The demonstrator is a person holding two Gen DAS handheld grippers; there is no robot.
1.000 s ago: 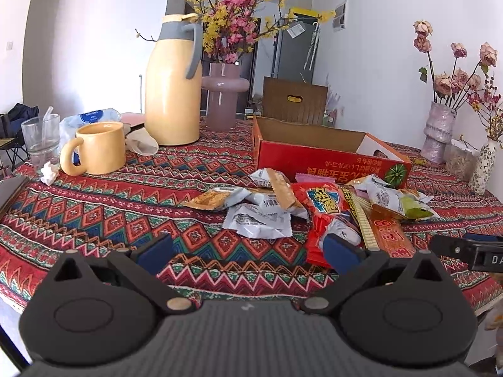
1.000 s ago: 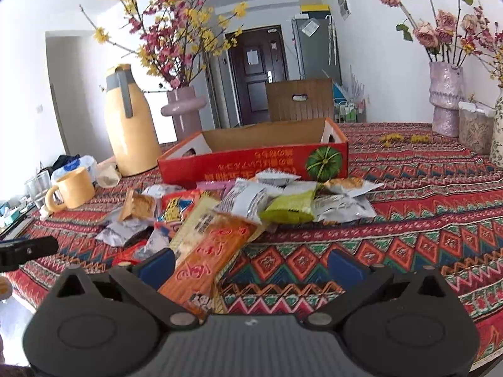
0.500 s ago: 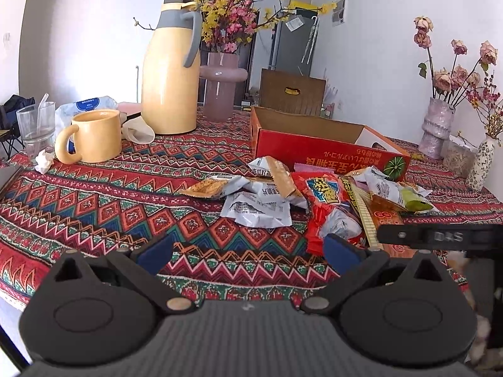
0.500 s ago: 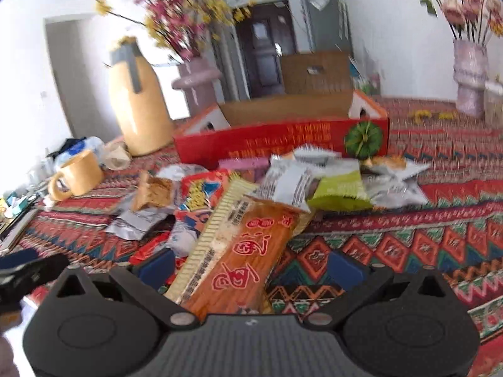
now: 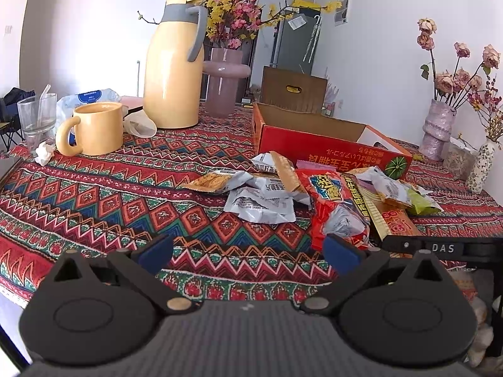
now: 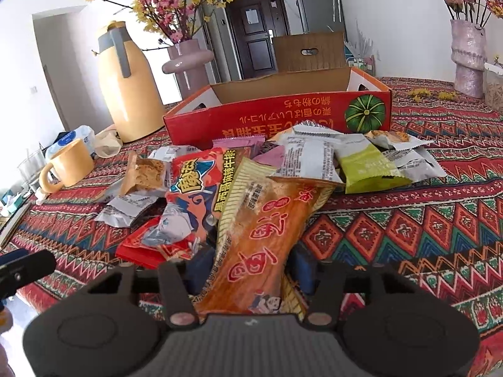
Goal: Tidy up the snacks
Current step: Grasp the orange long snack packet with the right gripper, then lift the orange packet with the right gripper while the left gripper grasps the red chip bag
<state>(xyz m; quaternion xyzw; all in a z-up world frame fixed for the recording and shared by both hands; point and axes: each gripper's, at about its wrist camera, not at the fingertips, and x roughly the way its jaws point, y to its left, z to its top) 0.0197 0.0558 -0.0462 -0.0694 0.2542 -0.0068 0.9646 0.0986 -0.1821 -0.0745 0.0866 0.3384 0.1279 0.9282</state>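
Observation:
A pile of snack packets (image 5: 261, 201) lies on the patterned tablecloth in front of an open red cardboard box (image 6: 283, 116), which also shows in the left wrist view (image 5: 330, 150). My right gripper (image 6: 251, 273) is shut on the near end of a long orange snack packet (image 6: 264, 229) that lies on the pile. A red snack bag (image 6: 191, 194) lies just left of it. My left gripper (image 5: 248, 251) is open and empty above the table's near edge, its right finger close to the red bag (image 5: 333, 201).
A yellow thermos jug (image 5: 173, 69), a yellow mug (image 5: 94, 128), a glass (image 5: 34, 116) and a pink flower vase (image 5: 224, 81) stand at the back left. Vases with dried roses (image 5: 437, 132) stand at the right. The right gripper's body (image 5: 440, 246) shows in the left view.
My right gripper moved forward onto the orange packet and closed its fingers on it. My left gripper edged forward and stayed open.

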